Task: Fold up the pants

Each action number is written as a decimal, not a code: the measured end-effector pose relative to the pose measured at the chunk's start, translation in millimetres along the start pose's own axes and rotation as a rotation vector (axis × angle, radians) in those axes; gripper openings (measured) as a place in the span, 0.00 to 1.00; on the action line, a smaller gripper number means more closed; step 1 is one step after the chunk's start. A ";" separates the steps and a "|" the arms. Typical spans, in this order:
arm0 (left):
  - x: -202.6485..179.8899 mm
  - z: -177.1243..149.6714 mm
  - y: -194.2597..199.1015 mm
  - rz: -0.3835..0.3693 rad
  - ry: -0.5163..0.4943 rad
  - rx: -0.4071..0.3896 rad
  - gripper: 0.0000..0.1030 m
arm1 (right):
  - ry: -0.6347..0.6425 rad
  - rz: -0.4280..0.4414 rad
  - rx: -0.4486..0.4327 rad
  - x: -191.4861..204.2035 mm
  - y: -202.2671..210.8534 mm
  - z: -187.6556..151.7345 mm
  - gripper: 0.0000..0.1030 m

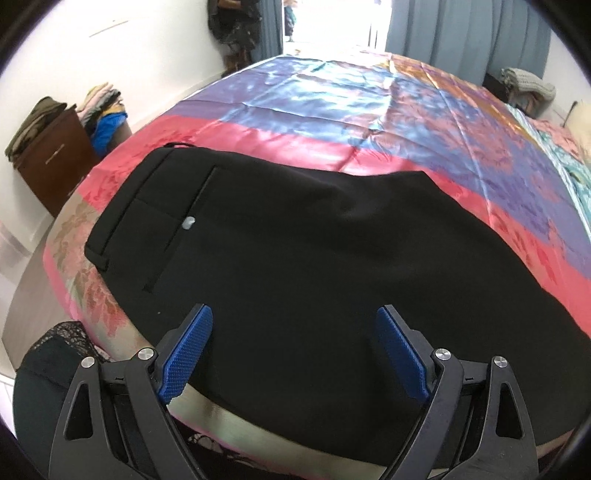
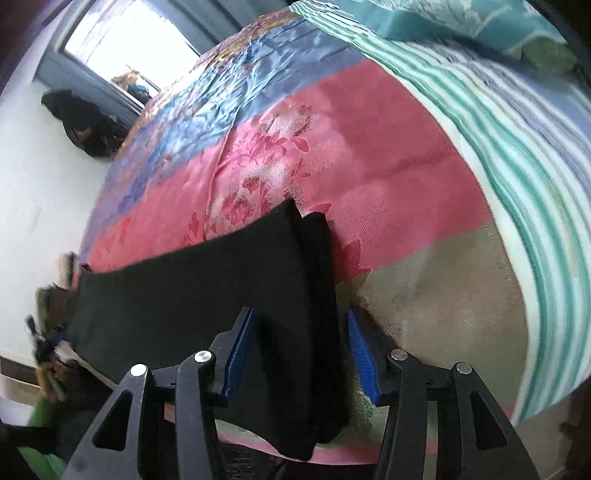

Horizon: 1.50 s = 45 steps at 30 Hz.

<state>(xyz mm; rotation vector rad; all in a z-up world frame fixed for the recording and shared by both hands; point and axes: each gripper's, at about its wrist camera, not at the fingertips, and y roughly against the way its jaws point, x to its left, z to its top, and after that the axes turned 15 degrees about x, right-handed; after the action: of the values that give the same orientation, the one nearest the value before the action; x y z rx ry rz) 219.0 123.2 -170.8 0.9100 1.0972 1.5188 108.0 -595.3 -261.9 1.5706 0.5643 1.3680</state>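
Note:
Black pants [image 1: 295, 229] lie flat across the near edge of a bed with a shiny pink and blue cover [image 1: 332, 96]. The waistband [image 1: 125, 206] with a back pocket and pale button [image 1: 188, 222] is at the left. My left gripper [image 1: 293, 310] hovers over the seat area, jaws wide open, nothing pinched. In the right wrist view the stacked leg ends [image 2: 314, 258] of the pants [image 2: 207, 288] run between the fingers of my right gripper [image 2: 301, 312]. Its jaws stand half open, and a gap shows between the right pad [image 2: 360, 350] and the cloth.
A brown cabinet [image 1: 55, 162] with piled clothes stands left of the bed. A green-striped blanket [image 2: 517, 184] lies bunched on the right side of the bed cover [image 2: 369, 155]. Floor shows beyond the bed's left edge, and a bright doorway [image 1: 332, 22] lies beyond the far end.

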 end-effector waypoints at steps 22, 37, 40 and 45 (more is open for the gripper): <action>6.3 -17.4 -3.0 -0.084 0.025 0.003 0.89 | 0.007 0.812 -0.062 187.9 -36.0 -28.9 0.11; 34.2 -29.1 22.8 -0.243 0.060 -0.020 0.88 | 0.468 0.274 0.038 505.0 -214.5 -45.4 0.56; 11.8 -34.7 46.3 -0.360 -0.026 -0.043 0.85 | 0.578 0.168 -0.108 481.1 -163.4 -75.8 0.78; -83.9 -33.3 51.2 -0.422 -0.366 0.020 0.51 | 0.470 0.047 -0.200 399.0 -122.9 -98.9 0.82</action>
<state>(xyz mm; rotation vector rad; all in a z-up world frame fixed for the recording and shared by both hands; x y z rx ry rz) 190.2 30.9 -133.3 0.8626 0.9607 0.9535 151.5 -177.3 -175.8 1.1093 0.6472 1.7859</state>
